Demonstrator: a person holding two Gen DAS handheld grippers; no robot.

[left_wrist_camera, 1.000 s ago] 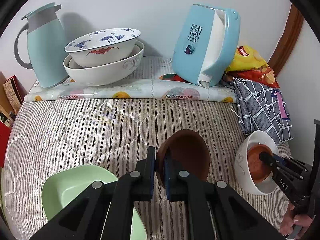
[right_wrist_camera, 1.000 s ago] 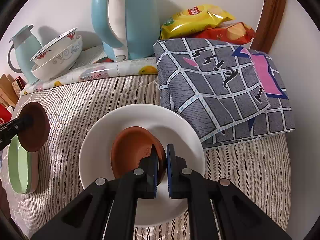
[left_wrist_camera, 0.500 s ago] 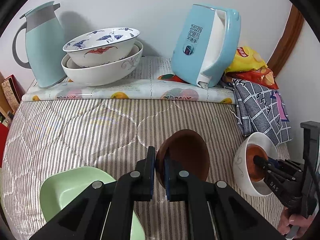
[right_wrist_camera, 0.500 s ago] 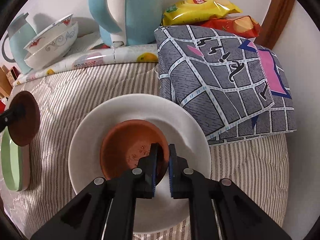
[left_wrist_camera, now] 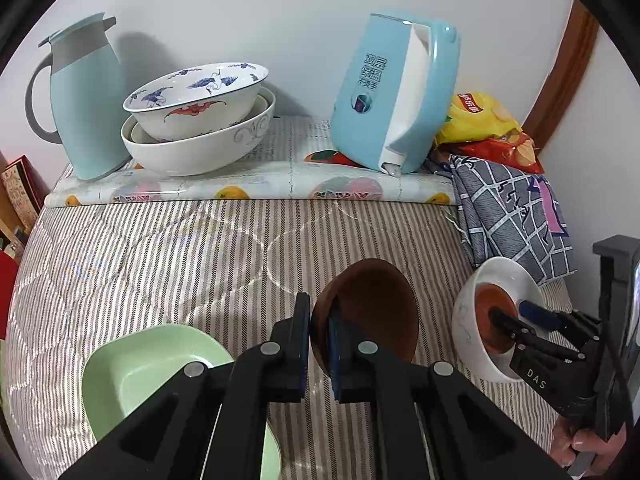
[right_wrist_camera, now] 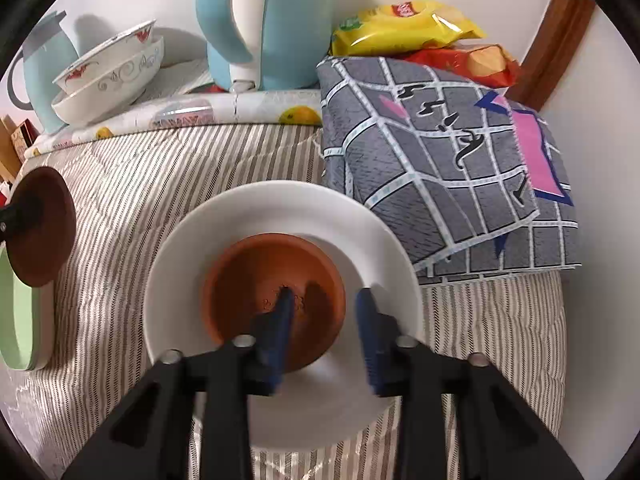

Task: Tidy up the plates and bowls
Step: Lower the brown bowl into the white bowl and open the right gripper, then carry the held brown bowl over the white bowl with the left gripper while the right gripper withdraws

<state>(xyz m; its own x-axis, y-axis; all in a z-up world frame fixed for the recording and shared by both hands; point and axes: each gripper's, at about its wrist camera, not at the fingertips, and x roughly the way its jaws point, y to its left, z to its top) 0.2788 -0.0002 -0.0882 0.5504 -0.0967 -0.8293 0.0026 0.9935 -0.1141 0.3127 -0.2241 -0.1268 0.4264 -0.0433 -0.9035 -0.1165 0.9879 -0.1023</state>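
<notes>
My left gripper (left_wrist_camera: 319,320) is shut on the rim of a dark brown bowl (left_wrist_camera: 372,312) and holds it tilted above the striped cloth; the bowl also shows in the right wrist view (right_wrist_camera: 40,228). A green square dish (left_wrist_camera: 152,372) lies just left of it. My right gripper (right_wrist_camera: 324,312) is open, its fingers straddling the near rim of an orange-brown bowl (right_wrist_camera: 256,284) that sits inside a white bowl (right_wrist_camera: 280,208). The right gripper (left_wrist_camera: 520,312) and the white bowl (left_wrist_camera: 468,320) also show at the right of the left wrist view.
At the back stand a light-blue jug (left_wrist_camera: 86,96), two stacked patterned bowls (left_wrist_camera: 196,120) and a blue kettle (left_wrist_camera: 392,92) on a fruit-print mat. A grey checked cloth (right_wrist_camera: 452,160) and snack bags (right_wrist_camera: 408,24) lie at the right, next to the white bowl.
My right gripper has opened and let go of the orange-brown bowl, which now rests in the white bowl. My left gripper still holds the dark brown bowl, nearly still.
</notes>
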